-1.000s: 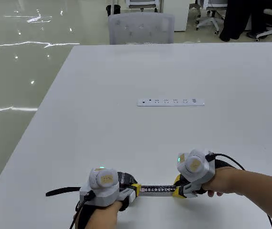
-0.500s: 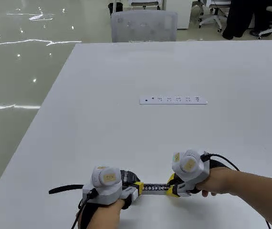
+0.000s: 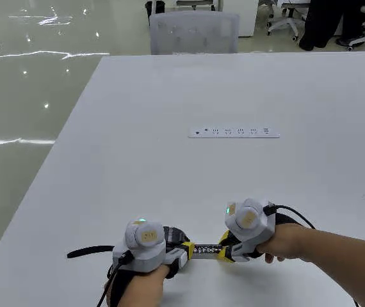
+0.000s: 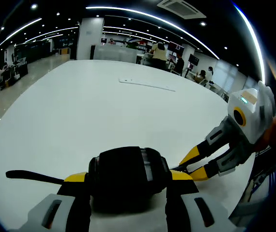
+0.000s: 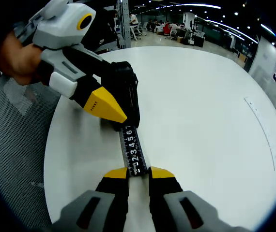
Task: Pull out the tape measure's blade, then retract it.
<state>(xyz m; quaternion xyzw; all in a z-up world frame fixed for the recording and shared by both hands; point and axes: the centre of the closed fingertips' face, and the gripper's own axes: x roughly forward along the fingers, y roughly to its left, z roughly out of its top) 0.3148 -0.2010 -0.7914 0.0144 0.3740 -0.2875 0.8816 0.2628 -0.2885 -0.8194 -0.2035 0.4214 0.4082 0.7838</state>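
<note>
While both grippers sit at the near edge of the white table (image 3: pixel 170 153), I see the tape measure (image 3: pixel 171 237) lying between them, its black case (image 4: pixel 128 166) seated in the left gripper (image 3: pixel 184 251).

Left gripper view: my two yellow-tipped jaws stand on either side of the case and press against its flanks, so they are closed on it at a middling width. A black wrist strap (image 4: pixel 30 176) trails from the case across the tabletop to the left.

Right gripper view: the jaws of the right gripper (image 5: pixel 138 172) are drawn narrow, pinching the free end of the blade (image 5: pixel 131 145). A short length of blade is out, its printed numerals readable, running straight from the pinch to the mouth of the case.

Head view: the exposed blade spans the small gap between the two grippers, which face each other tip to tip, near but not touching. Farther up the table a white power strip (image 3: pixel 234 132) lies flat, well apart from the work, and a grey chair (image 3: pixel 194 33) stands at the far edge.
</note>
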